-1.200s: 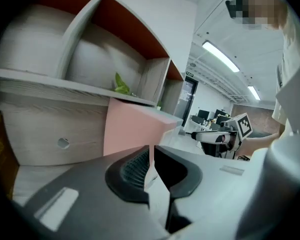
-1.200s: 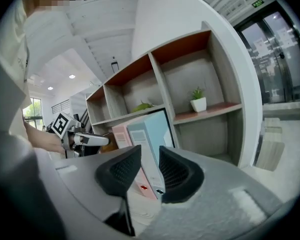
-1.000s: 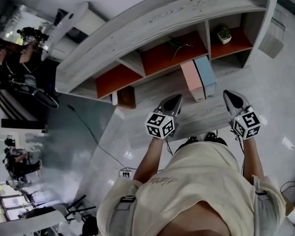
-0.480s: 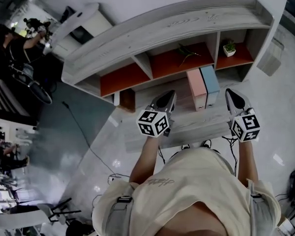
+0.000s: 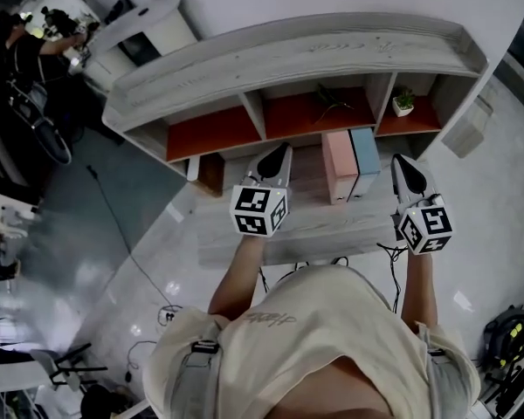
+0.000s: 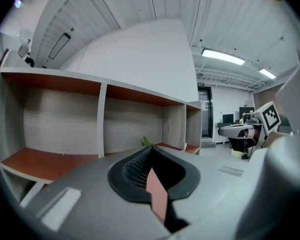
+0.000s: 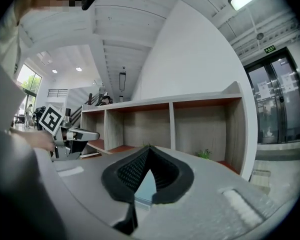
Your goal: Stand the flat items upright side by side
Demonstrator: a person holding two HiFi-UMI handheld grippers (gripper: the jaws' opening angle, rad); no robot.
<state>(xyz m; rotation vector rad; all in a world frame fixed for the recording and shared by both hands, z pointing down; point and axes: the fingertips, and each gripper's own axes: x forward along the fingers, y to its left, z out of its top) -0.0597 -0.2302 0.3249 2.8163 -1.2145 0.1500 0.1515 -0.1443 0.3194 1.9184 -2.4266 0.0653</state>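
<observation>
The pink item (image 5: 339, 166) and the blue item (image 5: 364, 160) are seen standing upright, pressed side by side, on the bench (image 5: 332, 223) in front of the shelf unit (image 5: 288, 55), so the arrangement asked for is judged to be complete. The left claw (image 5: 278, 157) is held pressed together on nothing, a little to the left of the pink item, and the right claw (image 5: 405, 171) is likewise closed and empty to the right of the blue one. This flanking, hands-off posture is judged to spare the pair a nudge by which it could be toppled.
</observation>
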